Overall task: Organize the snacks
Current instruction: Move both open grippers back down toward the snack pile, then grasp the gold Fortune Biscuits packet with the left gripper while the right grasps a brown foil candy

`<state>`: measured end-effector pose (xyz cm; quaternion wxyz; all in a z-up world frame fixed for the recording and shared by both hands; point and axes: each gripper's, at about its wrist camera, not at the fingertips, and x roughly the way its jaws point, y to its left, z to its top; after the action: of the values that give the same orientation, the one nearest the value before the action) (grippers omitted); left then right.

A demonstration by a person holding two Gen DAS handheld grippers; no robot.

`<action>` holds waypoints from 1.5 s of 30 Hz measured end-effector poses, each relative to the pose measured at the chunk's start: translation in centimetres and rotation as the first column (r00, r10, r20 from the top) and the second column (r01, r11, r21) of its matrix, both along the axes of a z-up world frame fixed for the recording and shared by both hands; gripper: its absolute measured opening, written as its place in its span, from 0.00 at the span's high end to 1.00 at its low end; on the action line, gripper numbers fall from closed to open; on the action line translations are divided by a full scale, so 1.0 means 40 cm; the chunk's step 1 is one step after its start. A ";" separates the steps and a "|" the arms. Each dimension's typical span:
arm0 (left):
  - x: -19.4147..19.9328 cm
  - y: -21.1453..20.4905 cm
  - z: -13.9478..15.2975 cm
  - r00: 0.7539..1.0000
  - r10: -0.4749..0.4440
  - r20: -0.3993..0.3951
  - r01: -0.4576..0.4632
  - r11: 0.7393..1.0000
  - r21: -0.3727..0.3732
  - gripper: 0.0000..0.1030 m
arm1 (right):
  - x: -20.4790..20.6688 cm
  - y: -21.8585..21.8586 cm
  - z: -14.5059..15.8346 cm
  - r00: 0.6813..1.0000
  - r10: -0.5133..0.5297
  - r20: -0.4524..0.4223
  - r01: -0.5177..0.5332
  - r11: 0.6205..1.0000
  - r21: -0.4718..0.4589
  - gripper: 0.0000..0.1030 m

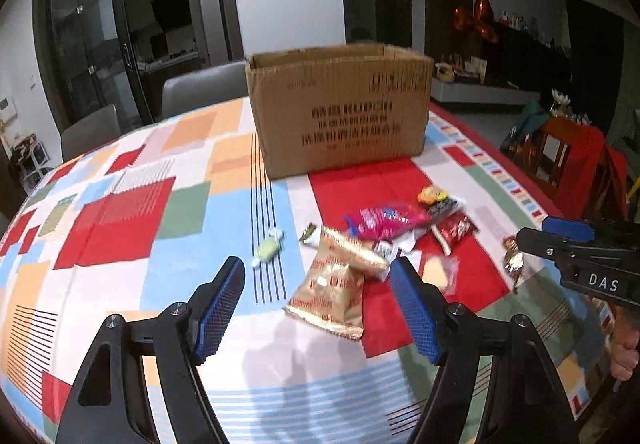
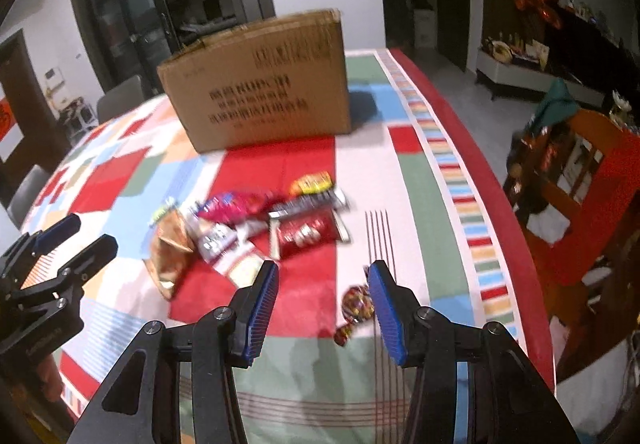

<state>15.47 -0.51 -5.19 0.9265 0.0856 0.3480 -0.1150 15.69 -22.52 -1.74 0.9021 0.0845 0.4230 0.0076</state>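
Black claw [image 1: 318,304] arms, 2 blue ribbed pads, possibly rubber.

A cardboard box [image 1: 340,108] stands on the table [image 1: 120,228], toward its far side, with chairs [image 1: 200,88] behind it at the table's far edge. In front of the box, nearer the cameras, a heap of snack packets [image 1: 400,224] lies on the cloth, several overlapping. A large crinkled packet [image 1: 336,284] lies at the heap's near left edge, and a small wrapped sweet [image 1: 269,249] sits apart to its left. Another wrapped sweet [image 2: 356,304] lies alone to the right of the heap, close to the table's near edge. A wooden chair [image 2: 580,180] stands beyond the table's right side.
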 end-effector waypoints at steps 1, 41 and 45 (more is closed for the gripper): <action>0.006 -0.002 -0.014 1.000 0.000 -0.011 0.001 1.000 0.009 0.28 | -0.001 0.000 -0.007 1.000 -0.005 -0.006 0.005 1.000 -0.002 0.54; 0.094 -0.035 -0.101 0.989 -0.038 -0.144 0.030 0.998 -0.059 0.63 | 0.035 -0.025 -0.097 0.992 -0.021 -0.126 0.024 0.999 0.023 0.76; 0.079 -0.035 -0.075 0.991 -0.032 -0.130 0.023 0.997 -0.069 0.63 | 0.033 -0.027 -0.075 0.995 -0.007 -0.099 0.011 0.999 0.033 0.76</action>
<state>18.63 -1.91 -8.20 0.9024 0.0515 0.4026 -0.1447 17.02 -23.59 -4.76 0.8786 0.1018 0.4665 0.0065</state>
